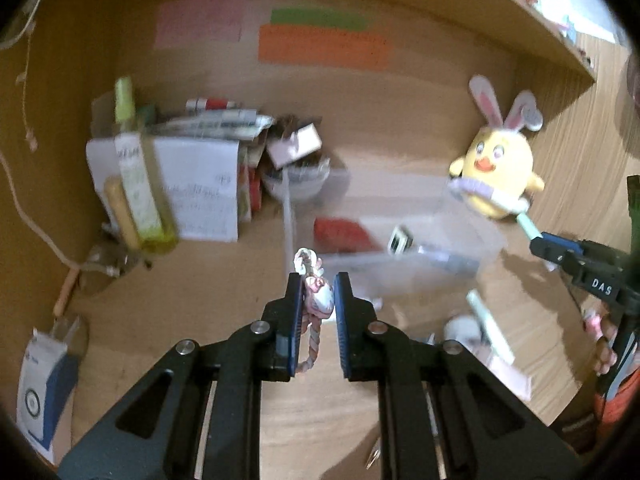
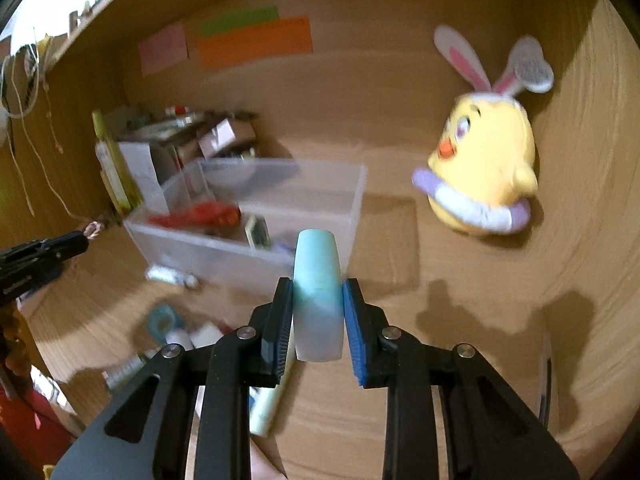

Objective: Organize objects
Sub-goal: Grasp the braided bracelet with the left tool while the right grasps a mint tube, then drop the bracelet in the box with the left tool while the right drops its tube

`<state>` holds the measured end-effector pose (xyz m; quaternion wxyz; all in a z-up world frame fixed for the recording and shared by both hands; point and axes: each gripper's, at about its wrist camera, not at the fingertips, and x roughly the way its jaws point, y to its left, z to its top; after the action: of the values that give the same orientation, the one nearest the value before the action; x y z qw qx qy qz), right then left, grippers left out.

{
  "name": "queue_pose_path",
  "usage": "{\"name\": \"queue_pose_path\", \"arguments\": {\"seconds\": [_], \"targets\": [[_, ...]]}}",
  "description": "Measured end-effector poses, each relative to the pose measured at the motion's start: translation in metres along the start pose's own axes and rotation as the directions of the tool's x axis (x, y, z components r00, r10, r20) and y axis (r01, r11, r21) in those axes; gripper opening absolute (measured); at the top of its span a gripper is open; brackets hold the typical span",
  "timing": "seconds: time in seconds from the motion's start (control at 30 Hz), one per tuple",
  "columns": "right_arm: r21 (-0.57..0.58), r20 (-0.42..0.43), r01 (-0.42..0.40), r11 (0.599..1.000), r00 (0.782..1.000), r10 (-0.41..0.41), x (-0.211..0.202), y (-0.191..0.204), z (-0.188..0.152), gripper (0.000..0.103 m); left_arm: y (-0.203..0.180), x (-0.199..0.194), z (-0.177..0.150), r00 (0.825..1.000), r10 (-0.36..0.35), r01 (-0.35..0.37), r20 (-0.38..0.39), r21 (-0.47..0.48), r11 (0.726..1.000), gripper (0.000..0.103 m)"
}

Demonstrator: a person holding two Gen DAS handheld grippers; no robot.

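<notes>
My left gripper (image 1: 318, 300) is shut on a small pink-and-white braided charm (image 1: 316, 296) and holds it above the desk, just in front of a clear plastic bin (image 1: 452, 240). My right gripper (image 2: 318, 300) is shut on a pale teal tube (image 2: 318, 300), also held above the desk in front of the same bin (image 2: 356, 200). The bin holds a red item (image 2: 200, 214) and a few small things. The right gripper with the tube also shows at the right of the left wrist view (image 1: 560, 250). The left gripper shows at the left of the right wrist view (image 2: 86, 236).
A yellow chick plush with bunny ears (image 2: 484, 164) stands at the back right. Boxes, papers and a green bottle (image 1: 138, 184) crowd the back left. Small loose items (image 2: 168, 320) and a light green tube (image 1: 490, 326) lie on the wooden desk. A shelf runs overhead.
</notes>
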<state>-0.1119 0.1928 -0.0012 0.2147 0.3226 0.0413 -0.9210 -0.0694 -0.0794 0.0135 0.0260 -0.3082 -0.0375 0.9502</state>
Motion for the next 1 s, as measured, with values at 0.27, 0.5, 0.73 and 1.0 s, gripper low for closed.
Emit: {"name": "queue_pose_path", "arguments": {"seconds": [0.27, 0.5, 0.73, 1.0], "targets": [[-0.005, 0.116, -0.031, 0.999, 0.993, 0.032, -0.007, 0.016, 0.045, 0.023, -0.012, -0.003, 0.046, 0.996, -0.033, 0.033, 0.078, 0.009, 0.999, 0.015], [-0.009, 0.141, -0.058, 0.998, 0.988, 0.059, 0.001, 0.027, 0.073, 0.023, -0.03, 0.012, 0.076, 0.994, -0.072, 0.071, 0.08, 0.025, 0.997, 0.015], [-0.007, 0.058, -0.062, 0.998, 0.996, 0.062, 0.042, 0.029, 0.082, 0.023, -0.043, 0.065, 0.086, 0.992, -0.118, 0.118, -0.034, 0.004, 0.993, 0.015], [-0.005, -0.081, -0.051, 0.999, 0.995, 0.051, 0.097, 0.019, 0.076, 0.023, -0.052, 0.133, 0.074, 0.966, -0.153, 0.151, -0.206, -0.026, 0.988, 0.015]]}}
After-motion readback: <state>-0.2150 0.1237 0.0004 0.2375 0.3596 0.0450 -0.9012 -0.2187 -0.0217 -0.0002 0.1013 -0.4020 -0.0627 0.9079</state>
